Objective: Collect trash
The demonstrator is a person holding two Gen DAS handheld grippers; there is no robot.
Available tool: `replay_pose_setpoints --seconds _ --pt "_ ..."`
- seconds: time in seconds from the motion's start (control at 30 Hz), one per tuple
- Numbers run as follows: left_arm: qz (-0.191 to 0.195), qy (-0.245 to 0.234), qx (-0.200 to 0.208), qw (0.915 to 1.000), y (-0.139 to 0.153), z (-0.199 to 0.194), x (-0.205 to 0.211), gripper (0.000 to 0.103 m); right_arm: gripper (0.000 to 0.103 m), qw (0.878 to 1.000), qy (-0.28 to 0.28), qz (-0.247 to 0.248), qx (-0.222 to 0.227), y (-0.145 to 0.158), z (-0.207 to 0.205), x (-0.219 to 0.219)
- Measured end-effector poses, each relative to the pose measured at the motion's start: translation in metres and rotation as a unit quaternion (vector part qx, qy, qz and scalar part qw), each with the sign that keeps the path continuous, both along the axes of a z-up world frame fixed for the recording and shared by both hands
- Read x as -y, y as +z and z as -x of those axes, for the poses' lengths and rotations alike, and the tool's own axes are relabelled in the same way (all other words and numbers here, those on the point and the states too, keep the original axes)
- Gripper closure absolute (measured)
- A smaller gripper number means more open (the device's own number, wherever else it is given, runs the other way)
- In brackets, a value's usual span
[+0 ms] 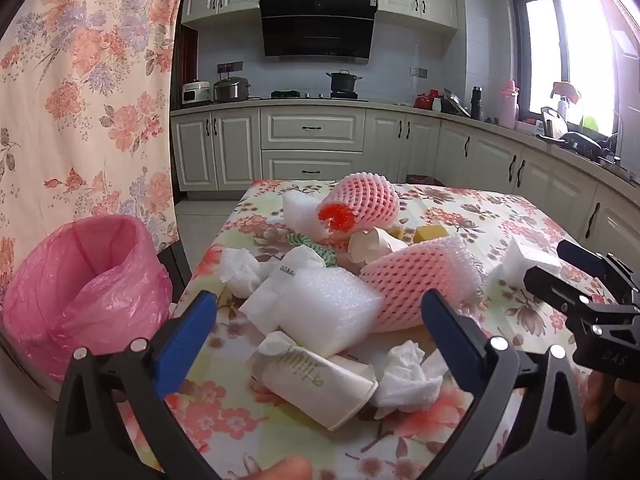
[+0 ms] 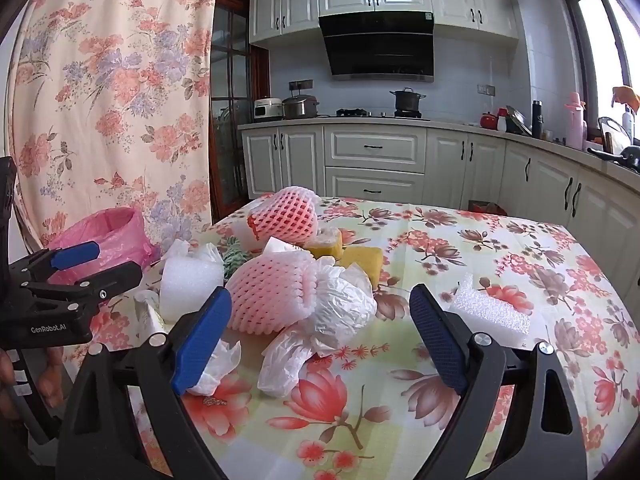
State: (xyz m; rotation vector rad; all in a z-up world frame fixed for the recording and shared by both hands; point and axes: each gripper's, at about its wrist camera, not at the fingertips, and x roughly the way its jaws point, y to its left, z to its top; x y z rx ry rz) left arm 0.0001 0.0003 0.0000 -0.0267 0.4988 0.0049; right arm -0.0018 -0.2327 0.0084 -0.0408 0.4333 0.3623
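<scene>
A heap of trash lies on the floral table (image 1: 520,216): a white foam block (image 1: 328,312), a crushed paper cup (image 1: 320,380), crumpled tissue (image 1: 408,376), and two pink foam nets (image 1: 416,280) (image 1: 364,196). A pink-lined bin (image 1: 80,292) stands left of the table. My left gripper (image 1: 320,304) is open and empty, just above the near foam block and cup. My right gripper (image 2: 320,300) is open and empty over a crumpled clear plastic bag (image 2: 320,332) beside a pink net (image 2: 268,296). Each gripper shows in the other's view, the right one (image 1: 576,264), the left one (image 2: 92,260).
Yellow sponges (image 2: 360,260) and a green-white cord (image 1: 316,246) lie in the heap. A lone foam piece (image 2: 492,312) lies to the right. A floral curtain (image 1: 80,100) hangs behind the bin. Kitchen cabinets (image 1: 312,148) run beyond the table.
</scene>
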Motion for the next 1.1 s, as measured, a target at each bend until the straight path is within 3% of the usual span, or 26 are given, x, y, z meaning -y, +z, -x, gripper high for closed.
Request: replay_pose_setpoints --seconds 1.1 --pt "-0.008 0.0 0.003 1.0 0.0066 0.0003 0.0033 0.004 0.018 1.0 -0.002 -0.001 -0.002 0.0016 -0.0001 0.0005"
